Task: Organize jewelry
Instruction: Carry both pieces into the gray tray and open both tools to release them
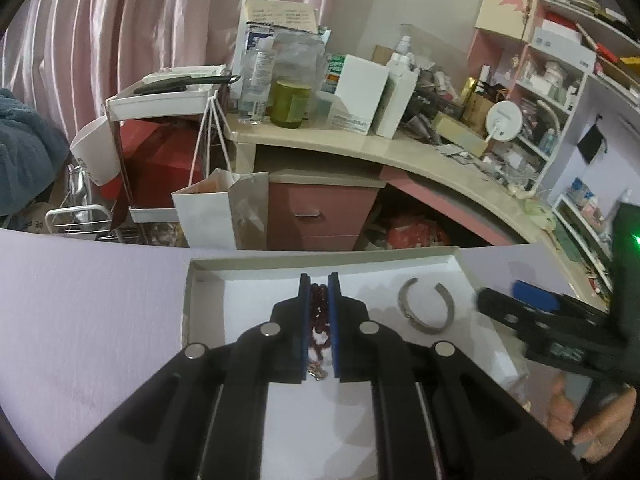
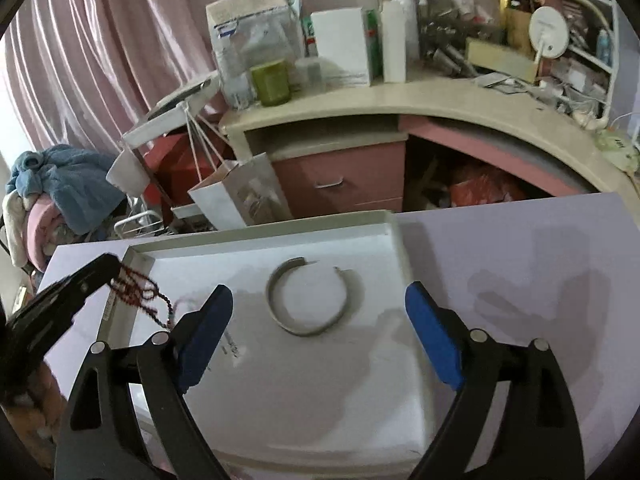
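My left gripper (image 1: 319, 285) is shut on a dark red bead necklace (image 1: 319, 312) and holds it over the left part of a shallow white box (image 1: 208, 280). In the right wrist view the necklace (image 2: 138, 290) hangs from the left gripper (image 2: 114, 266) above the box's left rim (image 2: 140, 258). A silver cuff bangle (image 1: 426, 311) lies in the box, right of the necklace. My right gripper (image 2: 318, 300) is open, its blue pads either side of the bangle (image 2: 308, 300), a little above and short of it. It also shows in the left wrist view (image 1: 486, 300).
The box sits on a lilac table (image 2: 520, 280). Beyond the far edge stand a cluttered curved desk (image 1: 360, 148) with pink drawers (image 1: 324, 212), a white paper bag (image 1: 224, 208), a rack and pink curtains (image 1: 100, 40).
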Demonstrator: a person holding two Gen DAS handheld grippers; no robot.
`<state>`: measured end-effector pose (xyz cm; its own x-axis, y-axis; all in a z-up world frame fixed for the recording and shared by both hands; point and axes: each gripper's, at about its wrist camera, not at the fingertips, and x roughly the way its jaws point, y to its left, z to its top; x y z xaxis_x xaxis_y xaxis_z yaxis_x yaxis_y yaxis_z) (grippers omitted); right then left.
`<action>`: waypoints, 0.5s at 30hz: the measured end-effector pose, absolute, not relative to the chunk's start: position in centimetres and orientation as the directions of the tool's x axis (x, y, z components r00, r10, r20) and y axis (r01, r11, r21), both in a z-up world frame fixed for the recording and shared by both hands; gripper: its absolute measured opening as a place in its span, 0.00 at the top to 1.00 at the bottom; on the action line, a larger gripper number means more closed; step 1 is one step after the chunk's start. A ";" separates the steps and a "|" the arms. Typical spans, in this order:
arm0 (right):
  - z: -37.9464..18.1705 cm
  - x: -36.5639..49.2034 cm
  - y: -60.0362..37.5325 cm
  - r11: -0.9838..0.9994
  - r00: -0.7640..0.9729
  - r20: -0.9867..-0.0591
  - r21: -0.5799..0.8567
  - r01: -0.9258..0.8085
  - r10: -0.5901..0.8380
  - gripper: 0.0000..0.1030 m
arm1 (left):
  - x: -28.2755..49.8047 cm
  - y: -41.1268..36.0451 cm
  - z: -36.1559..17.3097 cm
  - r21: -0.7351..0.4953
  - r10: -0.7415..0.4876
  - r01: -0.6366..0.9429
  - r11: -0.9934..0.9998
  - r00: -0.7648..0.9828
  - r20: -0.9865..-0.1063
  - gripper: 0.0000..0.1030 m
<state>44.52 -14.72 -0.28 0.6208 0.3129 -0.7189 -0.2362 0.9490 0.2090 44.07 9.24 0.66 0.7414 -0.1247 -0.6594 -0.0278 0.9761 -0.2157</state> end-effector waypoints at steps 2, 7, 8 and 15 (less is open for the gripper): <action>-0.2 43.6 -15.6 0.948 0.623 -0.715 0.215 -0.234 0.316 0.13 | 43.5 9.5 1.1 -0.234 -0.132 -0.033 0.972 0.746 -0.652 0.74; 1.1 39.8 -17.8 0.930 0.638 -0.677 0.271 -0.249 0.368 0.13 | 37.8 10.7 4.4 -0.229 -0.112 -0.034 0.973 0.796 -0.594 0.57; 1.6 38.4 -18.3 0.922 0.643 -0.662 0.285 -0.261 0.386 0.13 | 36.7 11.0 4.9 -0.227 -0.104 -0.039 0.973 0.803 -0.587 0.51; 4.0 29.4 -19.4 0.886 0.670 -0.580 0.312 -0.343 0.463 0.13 | 23.9 13.0 8.0 -0.204 -0.024 -0.095 0.974 0.857 -0.515 0.23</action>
<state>29.35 -19.37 3.98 0.6701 0.4631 -0.5801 -0.3427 0.8863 0.3116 23.86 13.02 8.01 0.8571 -0.0243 -0.5146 -0.0946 0.9745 -0.2036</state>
